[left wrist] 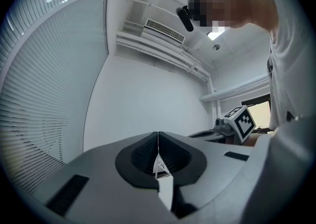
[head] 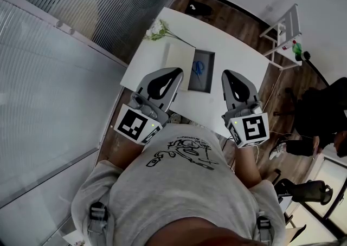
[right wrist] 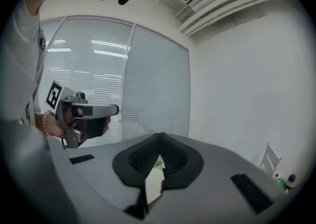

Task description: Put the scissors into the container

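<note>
Blinds (head: 65, 77) are seen far to the left of the container (head: 203, 85), and a sprig of white flowers (head: 157, 31) lies on the white worktop (head: 238, 50) to its upper left. A pale flat board (head: 179, 60) is laid against the container's left side. It may be the lid, set aside so that the opening is left free. The blue-handled scissors (head: 198, 69) are found lying inside the container, so the task is judged to be done, or very nearly so.

The left tongs (head: 179, 71) are held over the near part of the worktop, just left of the container and not touching it. The right tongs (head: 227, 73) are held just to its right, also apart from it. Both are drawn in close to the body, which is taken as a resting pose with nothing left to carry. In the left gripper view the left tongs are seen pressed together with nothing between them, and only wall and ceiling lie beyond. In the right gripper view the right tongs are likewise seen fully closed and empty. Well to the right of the container, a white rack (head: 284, 31) with a green bottle (head: 296, 50) is stood on the floor.
</note>
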The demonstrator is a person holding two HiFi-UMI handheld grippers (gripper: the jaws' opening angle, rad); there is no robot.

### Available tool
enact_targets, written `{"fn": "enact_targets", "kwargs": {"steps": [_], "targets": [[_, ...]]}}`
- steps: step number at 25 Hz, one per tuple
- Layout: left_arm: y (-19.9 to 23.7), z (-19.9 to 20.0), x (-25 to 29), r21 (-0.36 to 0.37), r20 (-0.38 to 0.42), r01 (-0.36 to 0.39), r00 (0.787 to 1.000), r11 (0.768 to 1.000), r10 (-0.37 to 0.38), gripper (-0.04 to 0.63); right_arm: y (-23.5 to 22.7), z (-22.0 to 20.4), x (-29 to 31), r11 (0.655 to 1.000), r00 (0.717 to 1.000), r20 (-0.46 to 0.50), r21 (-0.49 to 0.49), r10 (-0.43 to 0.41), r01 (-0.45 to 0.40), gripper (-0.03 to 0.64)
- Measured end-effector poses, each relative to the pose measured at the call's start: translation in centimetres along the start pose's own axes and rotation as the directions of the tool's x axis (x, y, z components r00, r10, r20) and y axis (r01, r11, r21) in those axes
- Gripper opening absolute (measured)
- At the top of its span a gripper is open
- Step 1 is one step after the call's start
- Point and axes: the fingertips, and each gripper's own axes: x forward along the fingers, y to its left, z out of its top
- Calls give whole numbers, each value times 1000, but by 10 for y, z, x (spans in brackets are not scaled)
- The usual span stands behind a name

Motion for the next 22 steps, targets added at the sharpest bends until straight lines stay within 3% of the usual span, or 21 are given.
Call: {"fn": "enact_targets", "kwargs": {"steps": [14,22], "targets": [[-5,14,4,8,1,24,1000,1000,-24,21,12,42,-40,999,997,83,-34,-4,7,6],[-7,17,0,3,7,31,999,1000,-31,21,14,46,-50,998,996,82,-53,-17,21,6]]}}
